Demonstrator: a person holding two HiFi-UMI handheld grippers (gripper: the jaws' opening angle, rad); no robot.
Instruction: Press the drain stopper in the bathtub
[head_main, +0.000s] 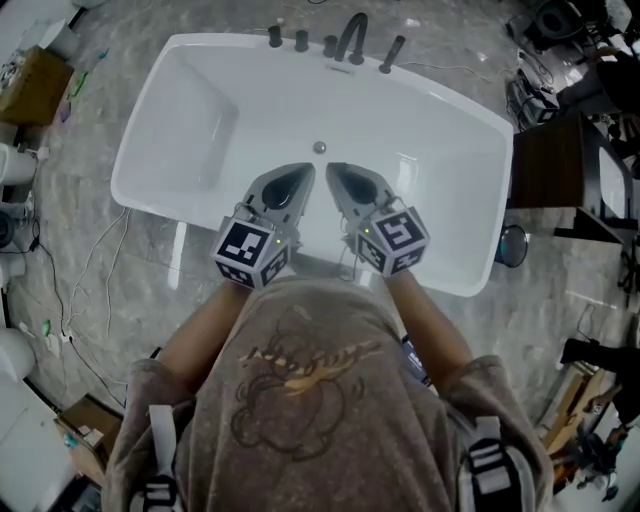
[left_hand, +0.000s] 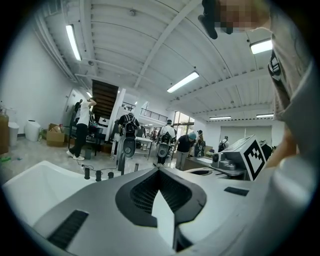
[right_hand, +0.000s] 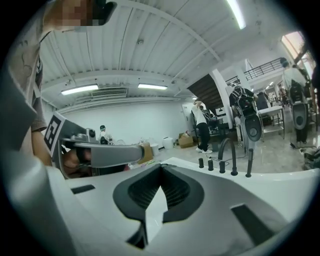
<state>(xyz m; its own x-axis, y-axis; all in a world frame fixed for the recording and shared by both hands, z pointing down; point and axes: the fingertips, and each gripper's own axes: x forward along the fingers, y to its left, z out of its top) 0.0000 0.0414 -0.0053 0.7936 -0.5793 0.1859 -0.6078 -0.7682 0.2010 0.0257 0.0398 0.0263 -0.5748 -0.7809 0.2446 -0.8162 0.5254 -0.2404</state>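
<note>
Grey marbled floor (head_main: 560, 300) with trailing cables (head_main: 100, 245) and a cardboard box (head_main: 33, 84), a dark staircase (left_hand: 104, 97) at the back, strip lights (left_hand: 183, 81) on a white ribbed ceiling (left_hand: 130, 35)

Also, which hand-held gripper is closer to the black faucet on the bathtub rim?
Right. The right hand-held gripper hangs over the tub nearly in line with the faucet; the left hand-held gripper is beside it, further to the left.

We record a large open workshop hall: ribbed ceiling with strip lights (left_hand: 182, 82), staircase (left_hand: 104, 96), people (left_hand: 186, 146) at benches, freestanding bathtub (head_main: 200, 110).
</note>
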